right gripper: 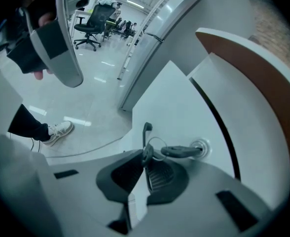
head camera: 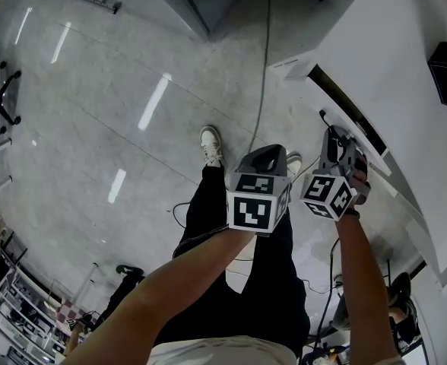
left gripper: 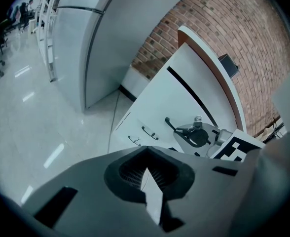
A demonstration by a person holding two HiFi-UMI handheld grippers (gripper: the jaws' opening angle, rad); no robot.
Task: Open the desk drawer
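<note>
- Both tools: the left gripper (left gripper: 148, 168) and right gripper (right gripper: 146, 168) have smooth grey shells with dark rectangular slots.
- Pads (left gripper: 130, 174): dark and ribbed, set in a dark surround.
- Left cube (head camera: 252, 204) and right cube (head camera: 328, 195): black square markers on white faces.
- Trousers (head camera: 231, 280): black, full length.
- Shoes (head camera: 210, 144): white, laced.
- Top (head camera: 223, 352): pale, only its hem shows at the near edge.
</note>
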